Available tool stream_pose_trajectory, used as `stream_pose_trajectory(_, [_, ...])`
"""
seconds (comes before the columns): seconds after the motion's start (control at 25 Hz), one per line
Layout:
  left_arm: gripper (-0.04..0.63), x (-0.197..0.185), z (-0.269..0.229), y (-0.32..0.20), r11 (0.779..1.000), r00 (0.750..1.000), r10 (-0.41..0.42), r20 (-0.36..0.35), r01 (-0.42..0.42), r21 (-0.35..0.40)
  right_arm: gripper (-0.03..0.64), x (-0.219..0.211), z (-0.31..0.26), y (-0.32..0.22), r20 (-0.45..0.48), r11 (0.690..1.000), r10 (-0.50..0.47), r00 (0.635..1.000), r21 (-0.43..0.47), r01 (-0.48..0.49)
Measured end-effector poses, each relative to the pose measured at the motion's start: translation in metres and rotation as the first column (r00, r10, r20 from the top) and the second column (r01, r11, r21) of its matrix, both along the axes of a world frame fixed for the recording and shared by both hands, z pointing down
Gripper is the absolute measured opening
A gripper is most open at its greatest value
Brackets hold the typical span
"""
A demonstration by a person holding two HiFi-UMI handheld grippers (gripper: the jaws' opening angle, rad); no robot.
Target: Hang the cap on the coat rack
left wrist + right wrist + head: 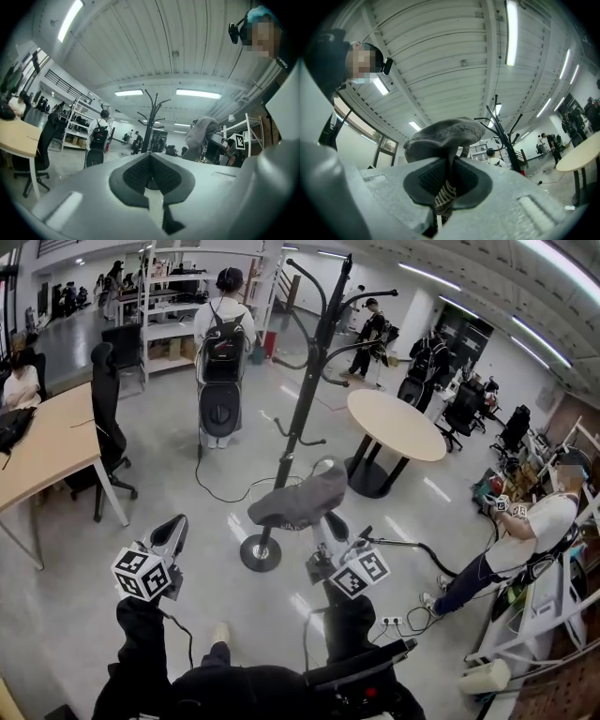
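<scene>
Open workshop floor, seen from above the person's arms.

Far left, a long wooden table [37, 451] with a black office chair [108, 423] beside it. Further back, a person with a black backpack [221, 338] stands facing away.

Low on the left, the left hand-held gripper [169, 534] is raised over the grey floor. Its own view shows the 2 dark pads [165, 177] closed together with nothing between them [150, 164].

At centre stands the coat rack [306, 399], a tall black pole with curved hooks on a round base; none of the hooks that show carries anything.

Just right of centre, the right hand-held gripper [328, 529] is clamped on the cap [300, 498]. The cap is soft grey fabric, its rounded crown slumped and creased, sitting up above the jaws. In the right gripper view, a thin fold of its edge runs down between the pads, with a striped band showing at the pinch point [446, 187]. The cap [443, 136] is held in the air near the lower pole, on no hook; in that view the rack [506, 138] stands well behind it.

Right of the rack, a round table [394, 423]. Far right, a person in a white top [534, 532] crouches by shelving.
</scene>
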State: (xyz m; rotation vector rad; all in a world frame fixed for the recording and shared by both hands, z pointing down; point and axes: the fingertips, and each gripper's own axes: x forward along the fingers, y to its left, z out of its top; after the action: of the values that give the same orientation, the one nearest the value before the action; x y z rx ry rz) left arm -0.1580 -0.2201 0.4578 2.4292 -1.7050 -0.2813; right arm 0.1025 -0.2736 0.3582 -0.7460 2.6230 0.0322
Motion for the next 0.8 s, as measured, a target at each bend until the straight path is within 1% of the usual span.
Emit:
stream_pose_trajectory(0.2, [0.0,-0.013,-0.003,-0.038,1.0,1.0,0.023,0.007,-0.023,-0.003,0.019,-0.011,-0.014,-0.032,0.009,0.999,0.025,1.0,0.025,-0.025])
stream_pose_trajectory(0.36, [0.0,-0.036,-0.003,-0.061,0.999,0.999,0.043,0.003,-0.043,-0.013,0.019,-0.031,-0.021,-0.052,0.014,0.999,0.045,0.999,0.028,-0.045])
stream_pose_trajectory(0.56, [0.0,-0.052,-0.005,-0.089,0.998,0.998,0.062,0.003,-0.062,-0.015,0.02,-0.047,-0.041,-0.077,0.032,0.998,0.047,0.998,0.043,-0.049])
stream_pose_trajectory(0.8, [0.0,-0.058,0.006,-0.107,0.998,0.998,0.069,-0.008,-0.069,-0.014,0.02,-0.046,-0.056,-0.098,0.057,0.995,0.066,0.996,0.075,-0.071])
